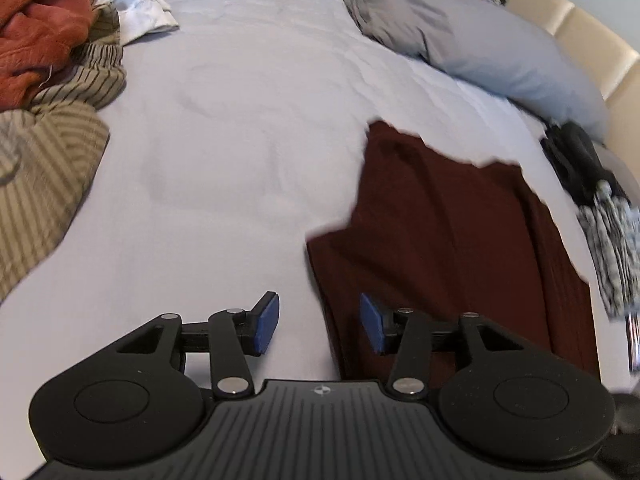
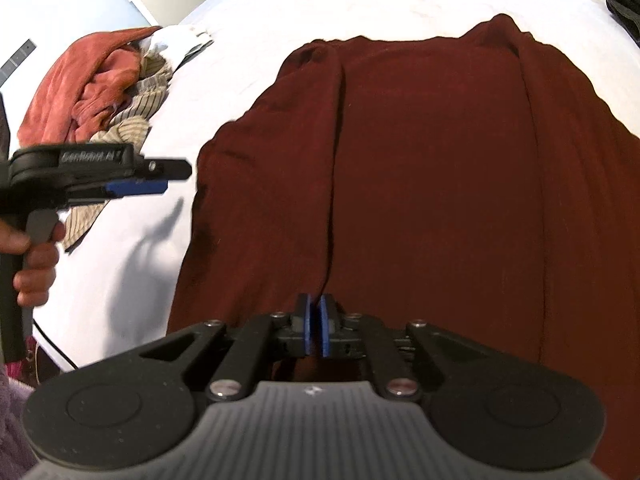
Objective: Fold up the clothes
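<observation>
At the left edge of the bed (image 1: 240, 128) we see a pile of unfolded clothes: a rust-orange garment (image 1: 44, 28) on top, a tan striped garment (image 1: 52, 148) spilling toward the near side, and a white piece (image 1: 136, 8) tucked behind them.

Next to the right comes our left gripper (image 1: 318, 320). Its blue pads (image 1: 267, 326) stand apart with nothing between them; under the gap lie bare sheet and the left border of the dark red garment (image 2: 420, 160). In the right wrist view this gripper hangs above the sheet beside the pile, held by a hand (image 2: 34, 260) on its grip, clear of the red cloth.

The dark red garment is spread flat over the middle and right part of the bed, its near end by the bed's near edge, with two long creases running away from us.

Our right gripper (image 2: 316, 330) sits over the near end of that garment. Its pads are nearly together, a thin slit between them, right where the left crease ends; we cannot tell whether any cloth is pinched there.

Toward the far right corner lie grey pillows (image 1: 460, 36), and along the right edge a dark item with black-and-white patterned cloth (image 1: 612, 240).
</observation>
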The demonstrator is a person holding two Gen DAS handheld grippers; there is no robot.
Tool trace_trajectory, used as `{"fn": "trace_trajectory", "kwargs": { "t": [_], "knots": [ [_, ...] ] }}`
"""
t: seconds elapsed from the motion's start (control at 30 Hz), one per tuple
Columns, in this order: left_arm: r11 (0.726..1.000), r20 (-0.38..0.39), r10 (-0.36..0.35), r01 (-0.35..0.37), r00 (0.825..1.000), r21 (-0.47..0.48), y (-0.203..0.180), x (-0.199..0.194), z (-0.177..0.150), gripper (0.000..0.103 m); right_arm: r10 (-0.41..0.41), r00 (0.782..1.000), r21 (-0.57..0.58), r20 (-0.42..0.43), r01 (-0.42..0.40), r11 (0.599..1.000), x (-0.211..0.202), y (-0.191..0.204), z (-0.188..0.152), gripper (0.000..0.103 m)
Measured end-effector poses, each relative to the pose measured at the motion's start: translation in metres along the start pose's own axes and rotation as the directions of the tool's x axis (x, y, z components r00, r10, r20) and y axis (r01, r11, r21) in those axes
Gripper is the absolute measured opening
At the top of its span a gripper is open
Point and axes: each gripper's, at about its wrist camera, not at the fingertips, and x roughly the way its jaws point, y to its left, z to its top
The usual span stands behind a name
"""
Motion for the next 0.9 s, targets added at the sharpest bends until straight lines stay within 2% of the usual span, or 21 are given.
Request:
{"fn": "trace_trajectory", "kwargs": {
  "t": [0.07, 0.1, 0.2, 0.3, 0.4, 0.57, 0.67, 0.8, 0.9],
  "knots": [
    [1.0, -0.018, -0.014, 0.014, 1.0, 0.027, -0.008, -0.01, -0.015, 0.037, 0.005, 1.0, -0.009, 0.0, -0.005, 1.0, -0.006, 0.002, -0.008, 0.029],
    [0.999, -0.027, -0.023, 0.024, 0.999, 0.04, -0.012, -0.016, -0.023, 0.036, 0.008, 1.0, -0.012, 0.004, -0.008, 1.0, -0.009, 0.004, -0.012, 0.044],
    [0.996, -0.044, -0.046, 0.05, 0.998, 0.079, -0.025, -0.031, -0.043, 0.033, 0.013, 1.0, -0.044, 0.004, -0.013, 0.999, -0.019, 0.009, -0.025, 0.042],
    [0.99, -0.048, -0.037, 0.043, 0.998, 0.137, -0.038, -0.045, -0.062, 0.033, 0.017, 1.0, -0.072, 0.007, -0.017, 0.997, -0.03, 0.012, -0.038, 0.041],
    [0.987, -0.061, -0.032, 0.041, 0.998, 0.158, -0.046, -0.054, -0.083, 0.033, 0.028, 1.0, -0.094, 0.004, -0.027, 0.995, -0.037, 0.015, -0.05, 0.034],
    [0.991, -0.099, -0.053, 0.065, 0.994, 0.117, -0.052, -0.06, -0.117, 0.033, 0.075, 0.997, -0.089, -0.034, -0.077, 0.993, -0.042, 0.019, -0.072, 0.034],
    [0.989, -0.124, -0.059, 0.075, 0.991, 0.126, -0.058, -0.058, -0.13, 0.033, 0.093, 0.994, -0.094, -0.054, -0.098, 0.991, -0.039, 0.024, -0.083, 0.034],
    [0.989, -0.155, -0.028, 0.049, 0.988, 0.138, -0.058, -0.047, -0.136, 0.026, 0.095, 0.992, -0.132, -0.078, -0.104, 0.986, -0.03, 0.033, -0.091, 0.034],
    [0.989, -0.169, -0.038, 0.062, 0.985, 0.138, -0.055, -0.043, -0.139, 0.017, 0.088, 0.993, -0.151, -0.079, -0.1, 0.983, -0.022, 0.038, -0.095, 0.031]
  ]
}}
